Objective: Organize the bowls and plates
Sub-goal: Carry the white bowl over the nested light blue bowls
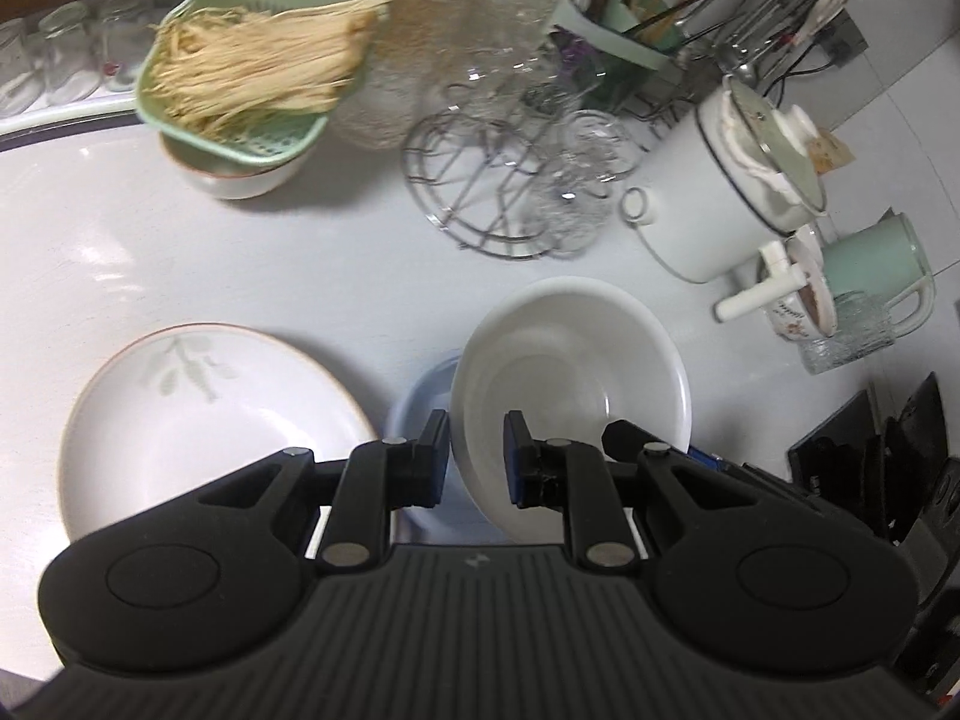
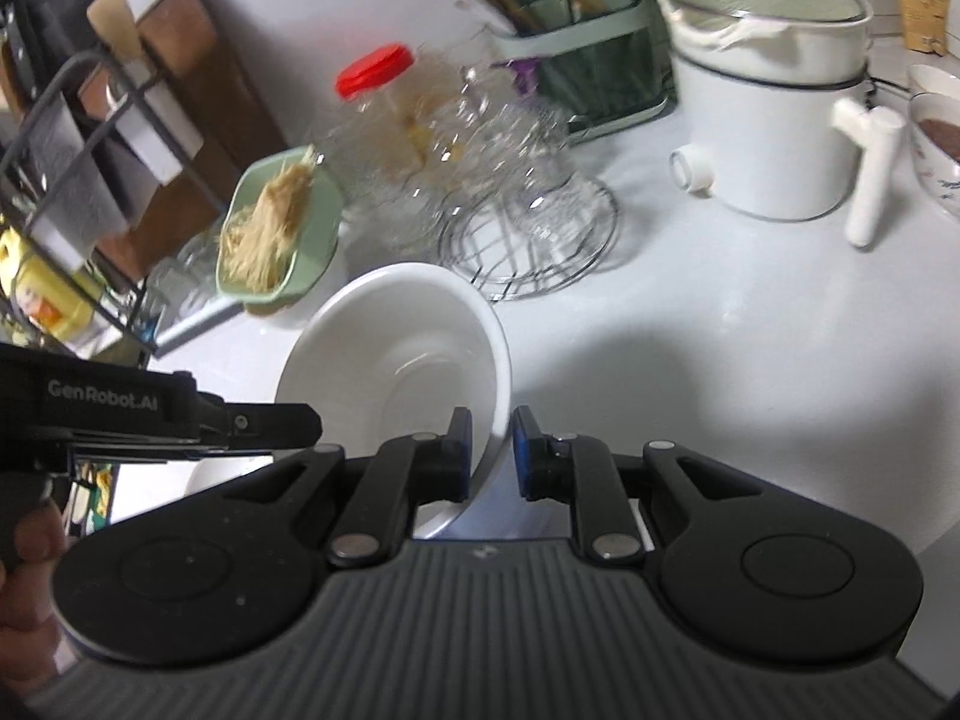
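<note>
Plain white bowl (image 1: 570,384); white plate (image 1: 210,420) at lower left bears a grey-green leaf sprig; pale green strainer basket (image 1: 240,90); red-capped jar (image 2: 375,69).

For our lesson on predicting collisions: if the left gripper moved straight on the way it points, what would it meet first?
The left gripper is already shut on the white bowl. Beyond that bowl, probably the bare white countertop, short of the wire rack; depth is unclear.
</note>
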`<action>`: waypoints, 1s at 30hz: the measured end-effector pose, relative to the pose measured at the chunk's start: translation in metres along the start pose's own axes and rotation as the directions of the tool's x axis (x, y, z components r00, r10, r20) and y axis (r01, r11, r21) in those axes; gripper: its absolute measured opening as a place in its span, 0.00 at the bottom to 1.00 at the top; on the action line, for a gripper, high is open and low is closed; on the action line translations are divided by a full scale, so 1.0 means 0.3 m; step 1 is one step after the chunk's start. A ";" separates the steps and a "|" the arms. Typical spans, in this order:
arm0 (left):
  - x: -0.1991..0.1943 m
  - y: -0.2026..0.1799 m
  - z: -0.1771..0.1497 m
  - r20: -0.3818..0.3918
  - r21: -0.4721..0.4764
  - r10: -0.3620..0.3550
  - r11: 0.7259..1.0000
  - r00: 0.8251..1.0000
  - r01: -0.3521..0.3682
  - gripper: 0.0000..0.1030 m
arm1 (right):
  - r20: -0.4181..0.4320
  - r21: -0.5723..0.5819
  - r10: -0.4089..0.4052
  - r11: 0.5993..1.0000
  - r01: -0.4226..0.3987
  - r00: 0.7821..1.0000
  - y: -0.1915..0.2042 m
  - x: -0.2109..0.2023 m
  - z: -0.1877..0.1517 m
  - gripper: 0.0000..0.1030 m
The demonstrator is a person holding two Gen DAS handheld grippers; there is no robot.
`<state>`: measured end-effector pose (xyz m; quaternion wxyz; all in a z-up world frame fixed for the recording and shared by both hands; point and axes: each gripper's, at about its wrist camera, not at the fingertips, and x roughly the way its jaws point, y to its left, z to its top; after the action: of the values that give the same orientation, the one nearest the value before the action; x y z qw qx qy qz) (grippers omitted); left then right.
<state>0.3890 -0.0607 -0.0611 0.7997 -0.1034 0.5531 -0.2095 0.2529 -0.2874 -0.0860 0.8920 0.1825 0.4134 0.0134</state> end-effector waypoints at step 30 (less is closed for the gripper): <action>0.219 0.054 0.080 -0.086 0.217 -0.020 0.975 0.996 0.038 0.44 | -0.115 0.241 -0.046 0.968 0.073 0.992 -0.109 0.190 -0.027 0.44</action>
<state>0.4345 -0.0773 -0.1139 0.7792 -0.0141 0.5580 -0.2849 0.2802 -0.3055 -0.1437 0.8388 0.2778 0.4650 -0.0546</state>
